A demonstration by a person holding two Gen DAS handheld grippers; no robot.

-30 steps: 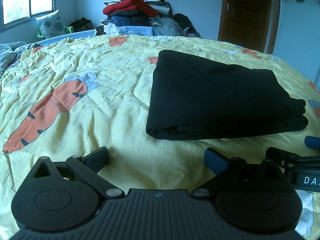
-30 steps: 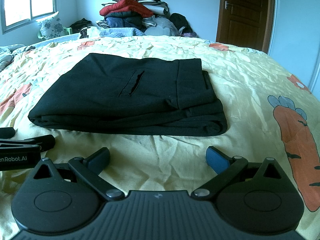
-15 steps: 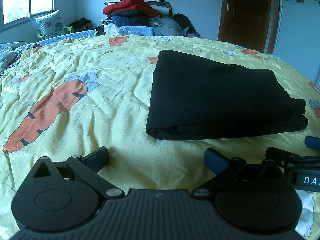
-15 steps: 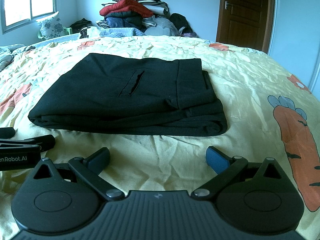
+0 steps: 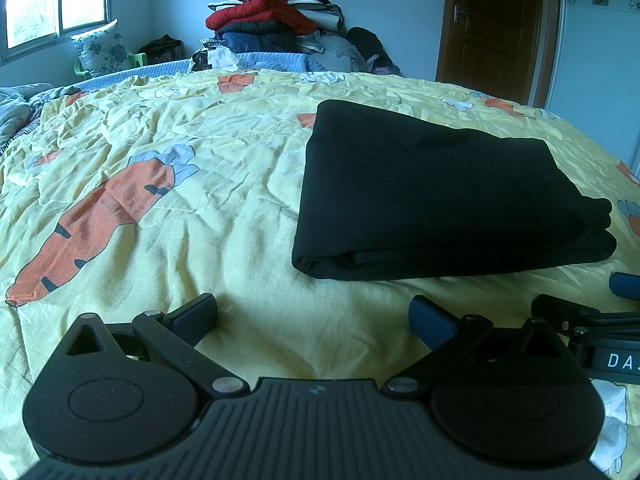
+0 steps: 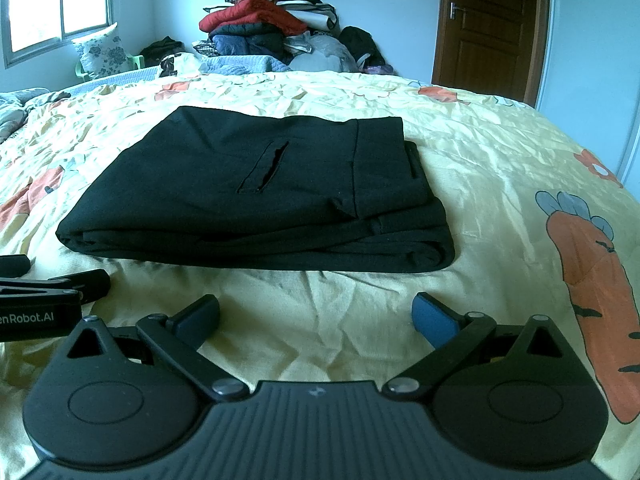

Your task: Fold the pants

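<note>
Black pants (image 5: 432,196) lie folded into a flat rectangle on the yellow carrot-print bedspread (image 5: 200,208). In the right wrist view the pants (image 6: 264,192) show a pocket slit and waistband on top. My left gripper (image 5: 314,316) is open and empty, resting low on the bed just short of the pants' near left corner. My right gripper (image 6: 316,314) is open and empty, just short of the pants' near edge. Each gripper shows at the edge of the other's view: the right one (image 5: 600,312), the left one (image 6: 40,284).
A tall pile of clothes (image 5: 276,28) stands beyond the bed's far edge. A floral pillow (image 5: 100,50) sits under the window at left. A brown door (image 5: 496,28) is at the back right. Crumpled bedding (image 5: 16,108) lies at far left.
</note>
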